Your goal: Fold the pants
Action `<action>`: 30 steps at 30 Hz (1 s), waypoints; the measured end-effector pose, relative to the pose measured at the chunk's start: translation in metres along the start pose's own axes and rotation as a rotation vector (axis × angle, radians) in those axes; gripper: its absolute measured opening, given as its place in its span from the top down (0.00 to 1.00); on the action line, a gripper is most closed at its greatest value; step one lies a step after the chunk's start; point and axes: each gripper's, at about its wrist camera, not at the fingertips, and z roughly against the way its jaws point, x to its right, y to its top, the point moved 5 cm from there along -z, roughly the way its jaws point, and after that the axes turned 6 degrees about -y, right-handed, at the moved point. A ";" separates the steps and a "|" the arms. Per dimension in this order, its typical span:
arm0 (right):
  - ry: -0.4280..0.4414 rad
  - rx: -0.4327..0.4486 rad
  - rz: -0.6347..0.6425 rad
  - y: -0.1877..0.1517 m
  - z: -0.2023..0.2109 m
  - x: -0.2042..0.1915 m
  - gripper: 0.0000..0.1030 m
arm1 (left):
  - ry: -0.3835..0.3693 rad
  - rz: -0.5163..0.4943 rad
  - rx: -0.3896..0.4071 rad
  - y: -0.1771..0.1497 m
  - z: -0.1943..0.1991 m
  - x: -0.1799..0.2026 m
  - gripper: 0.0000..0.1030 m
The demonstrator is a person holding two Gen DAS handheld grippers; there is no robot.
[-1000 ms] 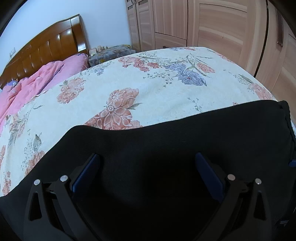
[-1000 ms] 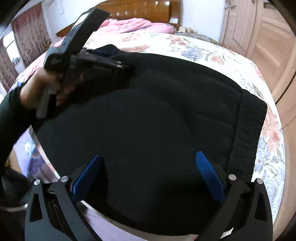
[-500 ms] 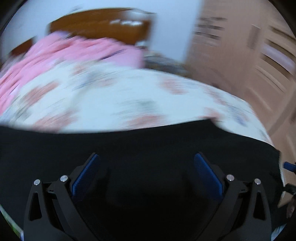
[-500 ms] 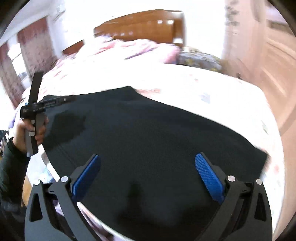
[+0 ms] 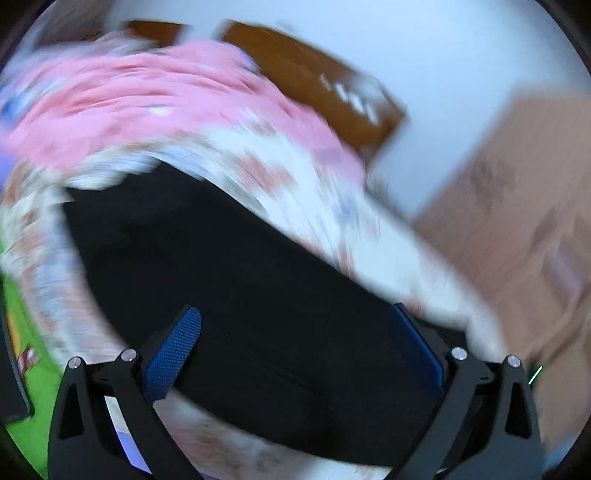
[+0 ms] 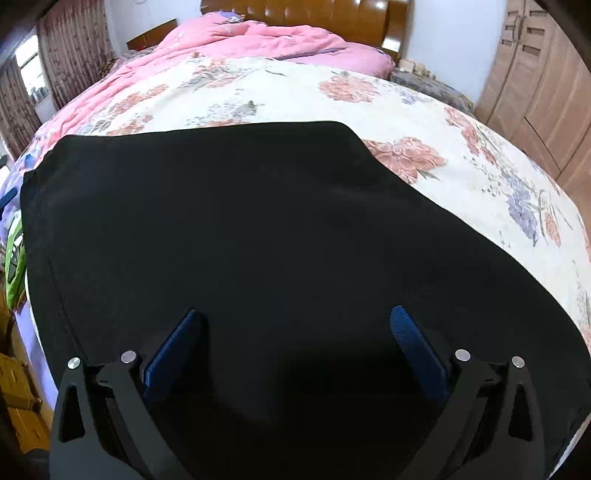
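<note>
Black fabric: the pants (image 6: 258, 240) lie flat on the floral bed (image 6: 424, 122), filling the lower two thirds of the right wrist view.

Right gripper (image 6: 295, 343): jaws spread wide, nothing between the blue pads (image 6: 171, 354). It hangs over the near part of the cloth; I cannot tell if it touches.

Left gripper (image 5: 293, 345): also wide open, holding nothing. That view is heavily blurred. The pants (image 5: 240, 295) show there as a dark band from the upper left to the lower right of the frame, passing between and under the fingers.

Key relation: in the right view the cloth's long axis runs from the rounded far edge at upper centre toward the lower right of the frame; a straight seamed edge sits at the left of the frame, near the bed's side.

Judgement: both grippers are close to the cloth, the right one centred over it. Which is nearer the end to be lifted cannot be told. The next fold likely needs each gripper to close on a corner of one short end.

Pink quilt (image 6: 258, 40) lies well beyond, at the headboard (image 6: 314, 14).
</note>
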 end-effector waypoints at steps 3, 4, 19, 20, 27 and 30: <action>-0.024 0.008 0.003 0.004 -0.008 -0.001 0.04 | -0.015 0.233 0.094 0.028 0.032 -0.067 0.03; -0.027 0.012 0.006 0.005 -0.009 -0.001 0.04 | -0.005 0.278 0.096 0.036 0.036 -0.089 0.03; -0.005 0.020 -0.002 0.006 -0.014 0.001 0.04 | -0.034 0.317 -0.039 0.023 -0.009 -0.119 0.14; -0.005 0.021 -0.003 0.006 -0.015 0.001 0.04 | -0.040 0.326 -0.050 0.021 -0.008 -0.119 0.15; -0.007 0.021 -0.003 0.006 -0.016 0.003 0.04 | -0.065 0.355 -0.016 0.031 -0.013 -0.131 0.51; -0.009 0.021 -0.003 0.006 -0.016 0.004 0.04 | -0.052 0.353 -0.009 0.027 -0.017 -0.134 0.51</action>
